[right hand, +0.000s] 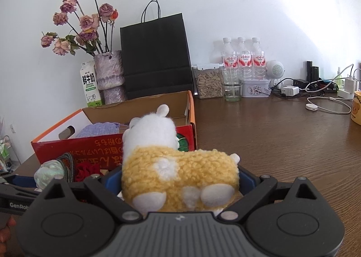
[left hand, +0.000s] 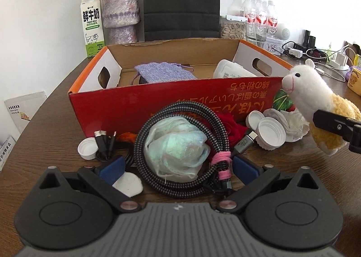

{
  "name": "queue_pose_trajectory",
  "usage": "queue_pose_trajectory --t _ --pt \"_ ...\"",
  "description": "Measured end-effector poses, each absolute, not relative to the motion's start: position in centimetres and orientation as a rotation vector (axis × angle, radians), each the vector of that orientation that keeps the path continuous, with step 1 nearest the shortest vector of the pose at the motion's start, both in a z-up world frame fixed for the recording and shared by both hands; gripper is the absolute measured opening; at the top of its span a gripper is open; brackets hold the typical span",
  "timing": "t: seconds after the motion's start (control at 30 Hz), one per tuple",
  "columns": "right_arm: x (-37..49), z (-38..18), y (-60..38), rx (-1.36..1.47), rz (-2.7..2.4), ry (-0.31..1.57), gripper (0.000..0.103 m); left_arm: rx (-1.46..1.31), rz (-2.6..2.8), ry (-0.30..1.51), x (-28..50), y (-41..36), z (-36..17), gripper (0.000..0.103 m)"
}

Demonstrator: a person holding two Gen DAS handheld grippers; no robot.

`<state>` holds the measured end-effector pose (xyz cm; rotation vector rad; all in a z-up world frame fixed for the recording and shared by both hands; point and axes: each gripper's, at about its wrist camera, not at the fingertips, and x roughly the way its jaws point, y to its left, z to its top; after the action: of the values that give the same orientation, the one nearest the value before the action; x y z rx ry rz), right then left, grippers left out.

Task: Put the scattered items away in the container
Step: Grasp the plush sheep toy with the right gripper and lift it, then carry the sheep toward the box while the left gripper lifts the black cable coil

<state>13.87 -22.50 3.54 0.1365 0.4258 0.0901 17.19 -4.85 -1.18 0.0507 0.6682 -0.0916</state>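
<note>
Our right gripper (right hand: 180, 180) clamps the fluffy alpaca plush (right hand: 178, 171) just beside the red cardboard box (left hand: 171, 99); its soft pile could slip free. Our left gripper (left hand: 178, 167) hangs open around the braided cable coil (left hand: 180, 144) and crinkly plastic wad (left hand: 178, 146), which may snag together

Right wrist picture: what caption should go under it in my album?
Right claw grips a fluffy yellow-and-white alpaca toy beside the red cardboard box.
</note>
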Motion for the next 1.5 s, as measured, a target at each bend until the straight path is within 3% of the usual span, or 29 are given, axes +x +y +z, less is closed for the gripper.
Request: queue_pose_trajectory --t 0.27,0.33,0.53,1.23,1.5 --pt "14.1 3.5 -22.1 0.129 0.111 0.438 0.096 0.055 -0.115 0.677 17.6 -5.1 -1.4 0.103" --pt "14.1 3.5 -22.0 0.128 0.115 0.440 0.096 0.032 -0.124 0.683 17.6 -4.9 -1.5 0.096" --pt "14.1 3.6 -22.0 0.123 0.127 0.435 0.096 0.016 -0.115 0.659 17.1 -4.9 -1.2 0.094" --pt "13.2 4.0 -21.4 0.083 0.130 0.378 0.096 0.066 -0.055 0.509 13.8 -4.7 2.5 0.094" --pt "13.1 7.4 -20.5 0.073 0.148 0.278 0.096 0.046 -0.059 0.440 14.9 -4.5 4.9 0.094"
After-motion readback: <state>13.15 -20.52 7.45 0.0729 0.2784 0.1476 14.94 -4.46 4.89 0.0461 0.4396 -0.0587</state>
